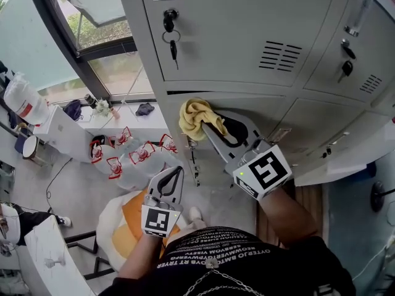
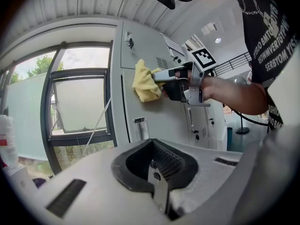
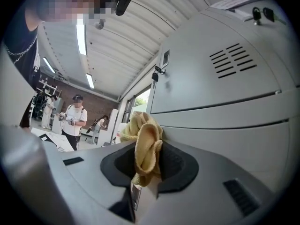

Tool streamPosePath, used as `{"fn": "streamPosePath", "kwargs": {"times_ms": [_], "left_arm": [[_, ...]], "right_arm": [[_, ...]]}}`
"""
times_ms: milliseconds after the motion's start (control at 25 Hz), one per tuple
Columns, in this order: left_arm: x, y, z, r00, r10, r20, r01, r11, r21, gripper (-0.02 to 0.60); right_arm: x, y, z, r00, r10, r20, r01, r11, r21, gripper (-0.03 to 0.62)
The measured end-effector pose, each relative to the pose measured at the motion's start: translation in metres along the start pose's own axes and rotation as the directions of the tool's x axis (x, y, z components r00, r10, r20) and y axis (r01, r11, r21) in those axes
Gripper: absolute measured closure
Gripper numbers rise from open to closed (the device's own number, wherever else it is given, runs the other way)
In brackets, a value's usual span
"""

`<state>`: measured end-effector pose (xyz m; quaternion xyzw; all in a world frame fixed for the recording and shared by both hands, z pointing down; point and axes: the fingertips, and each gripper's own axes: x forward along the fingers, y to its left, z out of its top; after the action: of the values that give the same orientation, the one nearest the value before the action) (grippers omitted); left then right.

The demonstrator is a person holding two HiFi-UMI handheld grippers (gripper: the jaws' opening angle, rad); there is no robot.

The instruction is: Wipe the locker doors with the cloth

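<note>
I see my right gripper (image 1: 213, 128) raised to the lockers, with its jaws clamped on the yellow cloth (image 1: 194, 117). In the right gripper view the cloth (image 3: 145, 144) stands bunched and folded between the two jaws of the right gripper (image 3: 140, 184), and a loose part of it rises above the tips.

The cloth lies against the lower locker door (image 1: 259, 111), near the upper left corner of this door, just under the seam that divides it from the upper locker door (image 1: 247, 23). In the left gripper view the cloth (image 2: 145, 81) appears pressed flat on the grey locker face, and the right gripper (image 2: 176, 76) comes to it from the right side.

On the upper door a bunch of keys (image 1: 171, 39) hangs from the lock, above the cloth and a little to the left. A set of vent slots (image 1: 281, 55) is on the same door, more to the right.

My left gripper (image 1: 173, 174) is held low, close to the body, well apart from the lockers. Its jaws are together with nothing between them, as its own view (image 2: 159, 186) shows.

To the left of the lockers there is a window (image 1: 105, 36). Below it, several white bags with red print (image 1: 133, 156) lie on the floor.
</note>
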<state>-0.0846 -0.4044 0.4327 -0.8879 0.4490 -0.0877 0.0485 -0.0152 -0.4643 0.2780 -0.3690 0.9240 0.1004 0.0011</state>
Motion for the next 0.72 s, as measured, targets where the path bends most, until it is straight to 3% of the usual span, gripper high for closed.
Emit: {"fn": "streamPosePath", "kwargs": {"times_ms": [720], "left_arm": [[-0.017,-0.016,0.007,1.0,0.015,0.016,-0.015,1.0,0.014,0.577]], "right_arm": [[-0.057,-0.057,-0.008,0.986,-0.167,-0.017,0.168,0.986,0.004,0.527]]}}
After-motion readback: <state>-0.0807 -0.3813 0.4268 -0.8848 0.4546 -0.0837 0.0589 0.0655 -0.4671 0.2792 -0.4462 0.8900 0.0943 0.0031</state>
